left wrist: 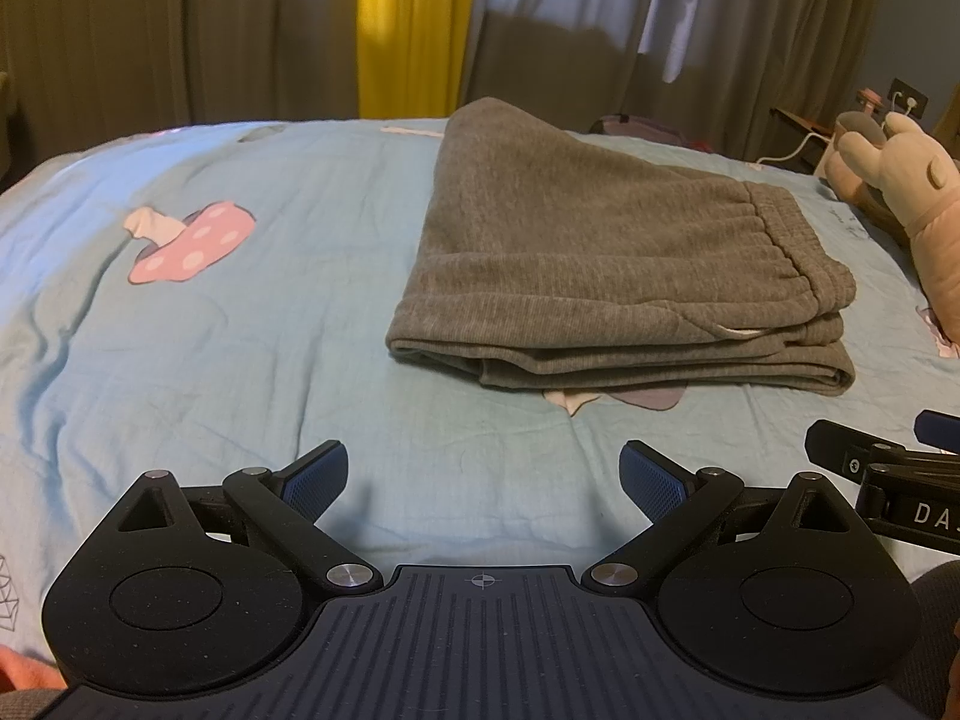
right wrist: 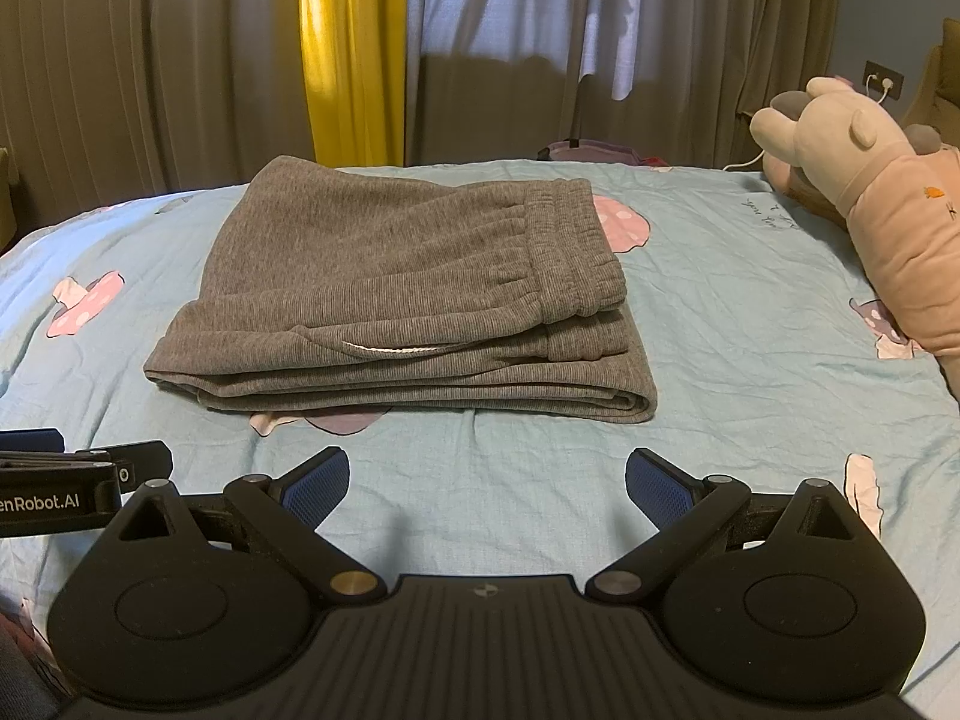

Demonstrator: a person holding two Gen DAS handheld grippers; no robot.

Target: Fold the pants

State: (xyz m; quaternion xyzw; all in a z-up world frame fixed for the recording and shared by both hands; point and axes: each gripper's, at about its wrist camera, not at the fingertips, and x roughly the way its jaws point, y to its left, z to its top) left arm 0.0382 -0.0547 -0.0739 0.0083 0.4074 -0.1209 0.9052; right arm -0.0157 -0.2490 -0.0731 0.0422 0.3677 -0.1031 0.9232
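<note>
**Pants stacked, both claws off**

We had the grey pants (right wrist: 408, 294) lying in a thick folded stack on the blue bedsheet (right wrist: 720, 312), waistband (right wrist: 570, 258) on top toward the right, layered edges facing us. The stack's long axis ran left to right across our view. It sat straight ahead of the right gripper (right wrist: 486, 483) and ahead-right of the left gripper (left wrist: 483, 477), so we judged the right one nearer. Both claws were spread wide, holding nothing, hovering apart from the cloth over bare sheet. The fold looked finished to us; any tidy-up would fall to the right side. A plush toy (right wrist: 870, 180) lay off to the right, curtains (right wrist: 180, 60) behind.
</note>
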